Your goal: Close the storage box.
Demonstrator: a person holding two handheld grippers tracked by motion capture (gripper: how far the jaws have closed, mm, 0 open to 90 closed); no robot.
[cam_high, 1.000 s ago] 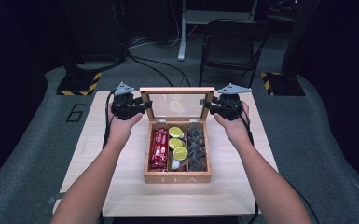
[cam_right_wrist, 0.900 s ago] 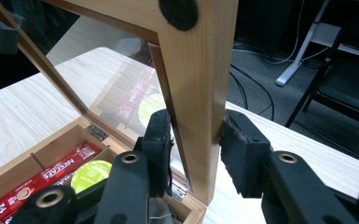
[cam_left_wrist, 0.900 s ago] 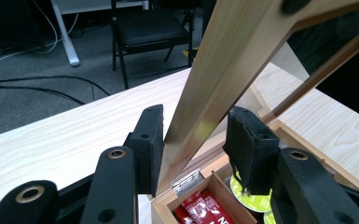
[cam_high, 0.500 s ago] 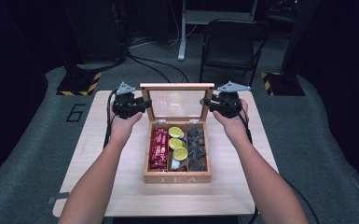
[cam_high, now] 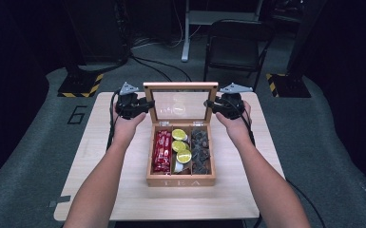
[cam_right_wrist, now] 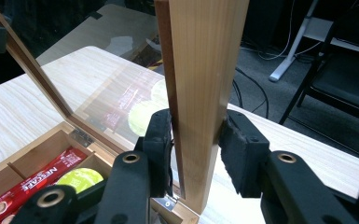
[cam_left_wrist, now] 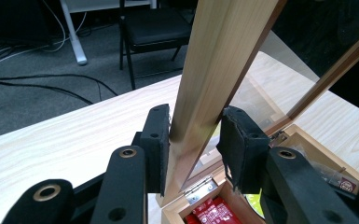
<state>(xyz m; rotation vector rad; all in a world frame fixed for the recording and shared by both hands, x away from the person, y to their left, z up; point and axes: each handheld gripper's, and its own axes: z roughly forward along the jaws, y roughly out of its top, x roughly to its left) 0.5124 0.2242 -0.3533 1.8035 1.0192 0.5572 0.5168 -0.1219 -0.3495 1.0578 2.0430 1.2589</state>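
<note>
A wooden tea box (cam_high: pixel 180 181) stands at the table's middle with its glass-paned lid (cam_high: pixel 180 105) raised nearly upright. Inside lie red sachets (cam_high: pixel 162 151), lime-green pods (cam_high: pixel 180 145) and dark packets (cam_high: pixel 199 149). My left gripper (cam_high: pixel 148 105) is shut on the lid's left frame post, which stands between its pads (cam_left_wrist: pixel 193 135). My right gripper (cam_high: pixel 210 104) is shut on the lid's right frame post (cam_right_wrist: pixel 196 140). The red sachets (cam_right_wrist: pixel 32 182) and a green pod (cam_right_wrist: pixel 81 179) sit in the box below the right gripper.
The light wooden table (cam_high: pixel 100 156) has bare room on both sides of the box. Beyond its far edge stand a black folding chair (cam_high: pixel 233 47), a white desk leg (cam_high: pixel 186 33), floor cables (cam_high: pixel 157 66) and hazard-striped stand bases (cam_high: pixel 78 85).
The lid's top edge has risen a little and the lid stands more upright. Both hands stay at its side posts, shifted only slightly away from me.
</note>
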